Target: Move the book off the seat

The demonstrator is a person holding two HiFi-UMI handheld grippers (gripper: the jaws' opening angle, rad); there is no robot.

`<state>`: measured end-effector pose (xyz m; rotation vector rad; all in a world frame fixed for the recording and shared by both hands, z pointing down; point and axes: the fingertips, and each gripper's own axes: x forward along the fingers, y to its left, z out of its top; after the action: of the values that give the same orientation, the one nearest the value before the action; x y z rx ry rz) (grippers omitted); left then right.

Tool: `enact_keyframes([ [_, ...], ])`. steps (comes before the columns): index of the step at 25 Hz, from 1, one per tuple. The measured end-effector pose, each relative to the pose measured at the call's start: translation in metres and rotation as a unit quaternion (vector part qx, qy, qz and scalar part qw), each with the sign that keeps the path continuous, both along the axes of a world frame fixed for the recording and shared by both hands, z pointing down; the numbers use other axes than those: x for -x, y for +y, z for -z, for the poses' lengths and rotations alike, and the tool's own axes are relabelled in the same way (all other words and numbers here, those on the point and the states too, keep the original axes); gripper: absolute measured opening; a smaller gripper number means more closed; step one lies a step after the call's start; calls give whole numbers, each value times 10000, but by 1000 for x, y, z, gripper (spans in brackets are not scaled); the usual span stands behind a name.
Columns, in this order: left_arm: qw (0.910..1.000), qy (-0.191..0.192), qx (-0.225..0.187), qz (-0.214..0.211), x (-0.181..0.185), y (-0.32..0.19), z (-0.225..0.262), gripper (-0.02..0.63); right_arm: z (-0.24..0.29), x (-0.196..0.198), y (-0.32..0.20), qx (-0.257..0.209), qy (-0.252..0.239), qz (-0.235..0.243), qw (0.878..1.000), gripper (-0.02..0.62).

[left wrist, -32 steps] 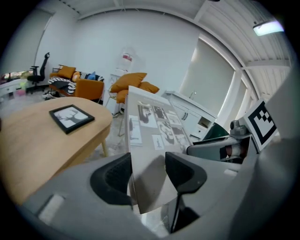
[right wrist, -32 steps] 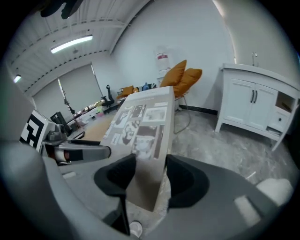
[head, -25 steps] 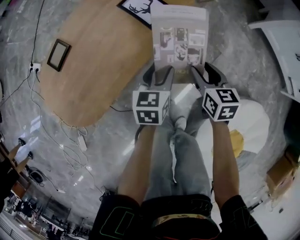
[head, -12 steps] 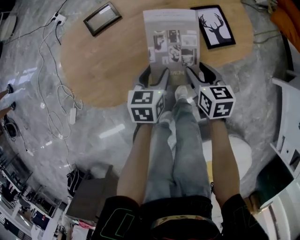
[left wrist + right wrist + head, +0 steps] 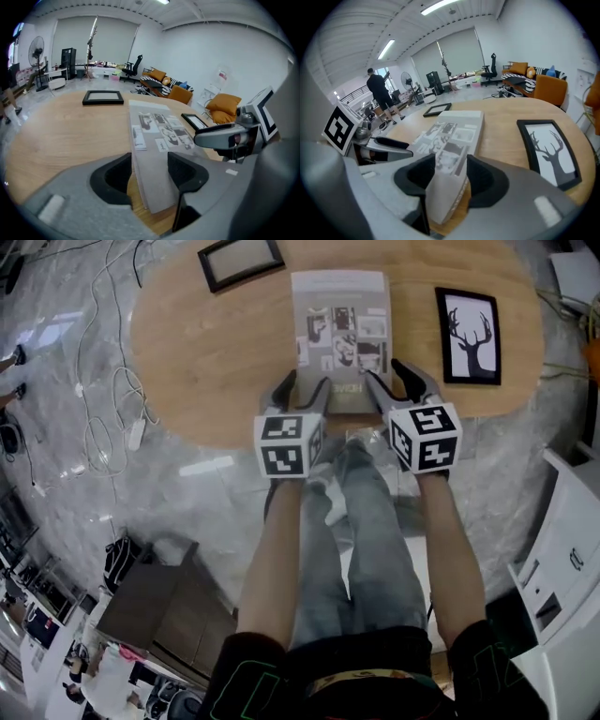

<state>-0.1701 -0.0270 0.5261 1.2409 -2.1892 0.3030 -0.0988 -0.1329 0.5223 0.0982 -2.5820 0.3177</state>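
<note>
1. Opening is what your left gripper (image 5: 150,176) is doing right now. Its pads stand to either side of the near left corner of the book (image 5: 157,136) and no longer pinch it.
2. Your right gripper (image 5: 447,180) has its pads pressed against the near right corner, so I judge that side carries whatever grip is left.
3. The book lies lengthwise on the oval wooden table (image 5: 216,352). Its near end is at the table's near edge between your two grippers, and its far end points toward the middle. You cannot tell from these views whether the near end is flat on the wood or held slightly above it.
4. Farther out, the deer picture (image 5: 469,334) lies to the right of the book and apart from it. The empty black frame (image 5: 239,261) sits at the far left of the tabletop.
5. A second ago you held the book in the air at the table's rim, both grippers clamped on it, with a white seat in view to your right. Half a second ago it was over the table. Now it rests there and the seat is out of sight.
6. My reading is that the book is off the seat. What remains is to spread the right pads and draw both grippers straight back without dragging it.
</note>
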Motion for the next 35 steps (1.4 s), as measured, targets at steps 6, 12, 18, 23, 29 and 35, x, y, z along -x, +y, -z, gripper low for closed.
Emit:
enact_keyframes([
  [6, 9986, -49, -156, 512, 10, 7, 28, 228, 29, 20, -13, 40, -218, 416, 9989, 109],
  [12, 9928, -427, -853, 722, 10, -7, 107, 11, 79, 12, -7, 345, -506, 663, 9959, 4],
  [18, 9887, -746, -1202, 492, 13, -9, 191, 11, 169, 23, -15, 125, -1091, 306, 9935, 3],
  [23, 9785, -1354, -1491, 435, 14, -6, 279, 11, 251, 22, -15, -230, -1501, 130, 9883, 3],
  [29, 9613, -2049, -1836, 120, 6, -11, 387, 11, 352, 20, -2, -474, -2180, 44, 9748, 4],
  [35, 9325, -2611, -2441, 526, 34, 36, 494, 11, 459, 11, 9, -802, -2883, -249, 9539, 3],
])
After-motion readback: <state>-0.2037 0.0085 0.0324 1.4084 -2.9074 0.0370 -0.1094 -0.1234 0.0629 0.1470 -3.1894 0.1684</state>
